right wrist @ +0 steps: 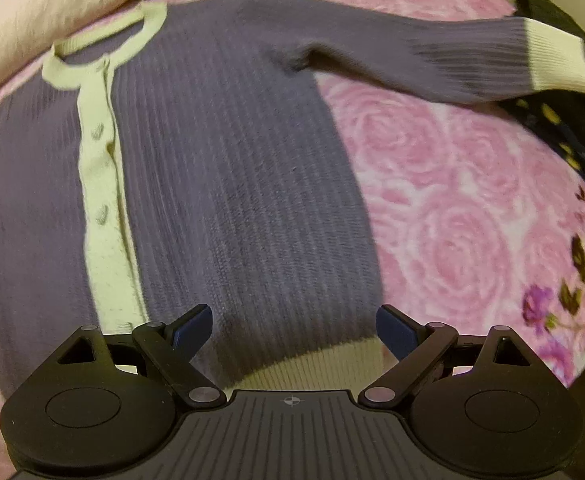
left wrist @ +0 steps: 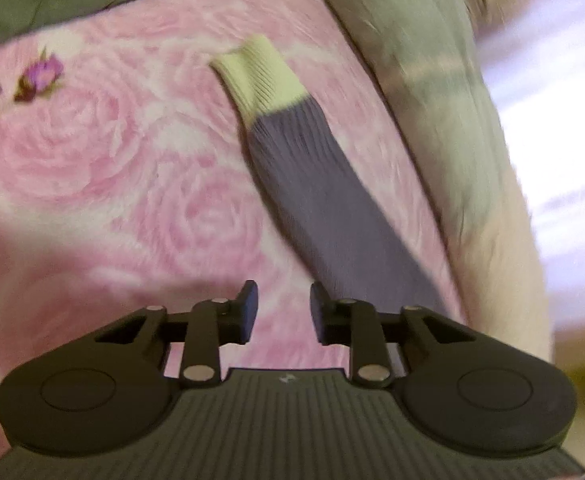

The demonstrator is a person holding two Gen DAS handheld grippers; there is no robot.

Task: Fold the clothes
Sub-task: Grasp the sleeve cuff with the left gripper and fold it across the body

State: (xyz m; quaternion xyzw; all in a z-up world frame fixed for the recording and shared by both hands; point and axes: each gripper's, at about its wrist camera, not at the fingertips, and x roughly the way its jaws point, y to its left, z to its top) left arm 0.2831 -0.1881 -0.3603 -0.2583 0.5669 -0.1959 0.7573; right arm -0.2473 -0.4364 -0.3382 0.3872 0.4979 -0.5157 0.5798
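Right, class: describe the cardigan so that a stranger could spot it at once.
On the pink rose-print blanket lies a ribbed purple cardigan, spread flat with one sleeve stretched out. Its pale yellow collar, button band and cuffs set it apart from the dark clothes nearby.

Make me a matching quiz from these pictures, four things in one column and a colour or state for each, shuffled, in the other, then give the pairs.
Things:
1. cardigan body
2. sleeve cuff
3. blanket
4. right hand-held gripper

Descriptions:
A. pink with rose pattern
B. pale yellow-green ribbing
C. open, above the hem
D. purple ribbed knit

Pairs: 1-D, 2-B, 3-A, 4-C
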